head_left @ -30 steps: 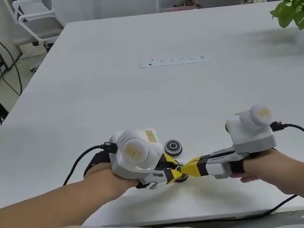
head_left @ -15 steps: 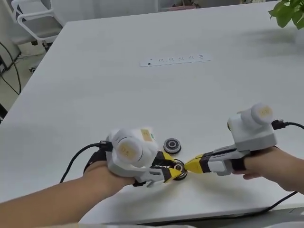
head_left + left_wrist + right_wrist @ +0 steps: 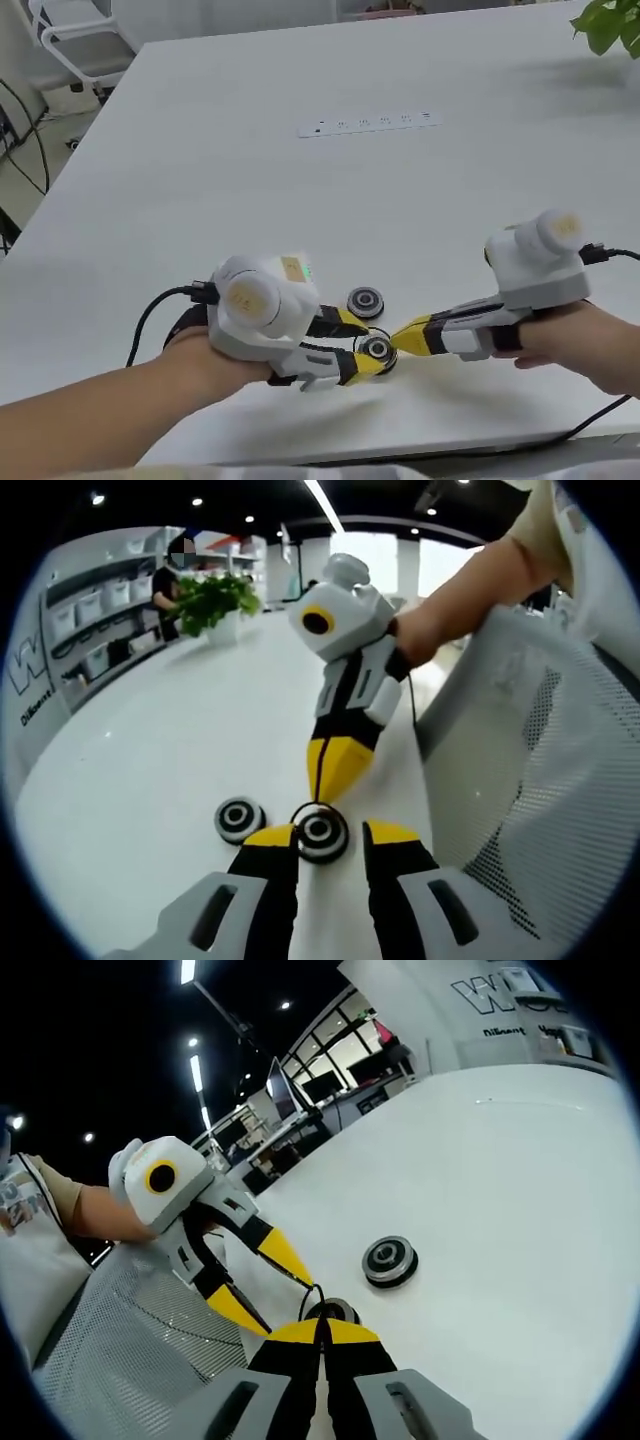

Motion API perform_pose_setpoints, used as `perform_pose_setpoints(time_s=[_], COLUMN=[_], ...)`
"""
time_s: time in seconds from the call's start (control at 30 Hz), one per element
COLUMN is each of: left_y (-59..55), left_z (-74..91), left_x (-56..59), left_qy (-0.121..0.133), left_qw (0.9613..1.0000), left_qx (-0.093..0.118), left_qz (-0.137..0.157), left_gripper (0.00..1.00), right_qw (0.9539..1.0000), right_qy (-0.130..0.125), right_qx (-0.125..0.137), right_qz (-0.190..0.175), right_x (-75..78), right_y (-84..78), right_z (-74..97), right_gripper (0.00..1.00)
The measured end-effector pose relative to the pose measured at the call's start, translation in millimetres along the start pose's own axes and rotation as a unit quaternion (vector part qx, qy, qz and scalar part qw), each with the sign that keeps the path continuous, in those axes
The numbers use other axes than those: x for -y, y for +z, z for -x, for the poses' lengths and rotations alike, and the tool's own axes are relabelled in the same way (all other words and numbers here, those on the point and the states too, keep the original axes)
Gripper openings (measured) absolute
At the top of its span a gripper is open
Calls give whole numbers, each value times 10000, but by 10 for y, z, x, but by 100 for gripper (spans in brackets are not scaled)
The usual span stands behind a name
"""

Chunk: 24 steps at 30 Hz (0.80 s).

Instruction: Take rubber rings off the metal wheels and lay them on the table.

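Two small metal wheels lie near the table's front edge. The nearer wheel (image 3: 377,348) (image 3: 322,833) (image 3: 338,1310) sits between the yellow tips of my left gripper (image 3: 362,345) (image 3: 330,832), which is shut on its sides. My right gripper (image 3: 400,341) (image 3: 322,1325) comes in from the right, its jaws pressed together on a thin black rubber ring (image 3: 303,811) (image 3: 304,1302) that loops up off this wheel. The second wheel (image 3: 365,301) (image 3: 240,819) (image 3: 390,1261) lies flat just beyond, still wearing its dark ring, with neither gripper touching it.
A white power strip (image 3: 372,124) lies across the middle of the white table (image 3: 250,180). A green plant (image 3: 612,22) stands at the far right corner. The table's front edge (image 3: 420,440) runs close below the grippers. A chair (image 3: 70,40) stands at the far left.
Both grippers stay at the same wheel. The left gripper has rolled a little, so its two jaws show wider apart. The head view has shifted slightly.
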State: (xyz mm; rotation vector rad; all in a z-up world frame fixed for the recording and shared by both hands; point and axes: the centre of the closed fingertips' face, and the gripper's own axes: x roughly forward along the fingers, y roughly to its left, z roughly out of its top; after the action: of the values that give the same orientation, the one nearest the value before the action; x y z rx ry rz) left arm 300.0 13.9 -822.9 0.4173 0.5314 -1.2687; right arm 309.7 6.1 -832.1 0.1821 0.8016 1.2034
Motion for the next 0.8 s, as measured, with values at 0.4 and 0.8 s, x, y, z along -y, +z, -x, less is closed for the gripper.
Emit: perform_pose_setpoints(time_s=[0.4, 0.8], left_y=[75, 64], left_z=[320, 599], left_x=[-29, -85], left_qy=[157, 415], left_qw=[9996, 9976], left_qx=[215, 481], left_qz=[21, 292], left_gripper=[44, 60], right_qw=[9996, 9993], right_qy=[73, 95], right_qx=[252, 308], right_qz=[51, 206], right_x=[-94, -147], right_y=[155, 218], right_z=[62, 91], right_gripper=[0, 0])
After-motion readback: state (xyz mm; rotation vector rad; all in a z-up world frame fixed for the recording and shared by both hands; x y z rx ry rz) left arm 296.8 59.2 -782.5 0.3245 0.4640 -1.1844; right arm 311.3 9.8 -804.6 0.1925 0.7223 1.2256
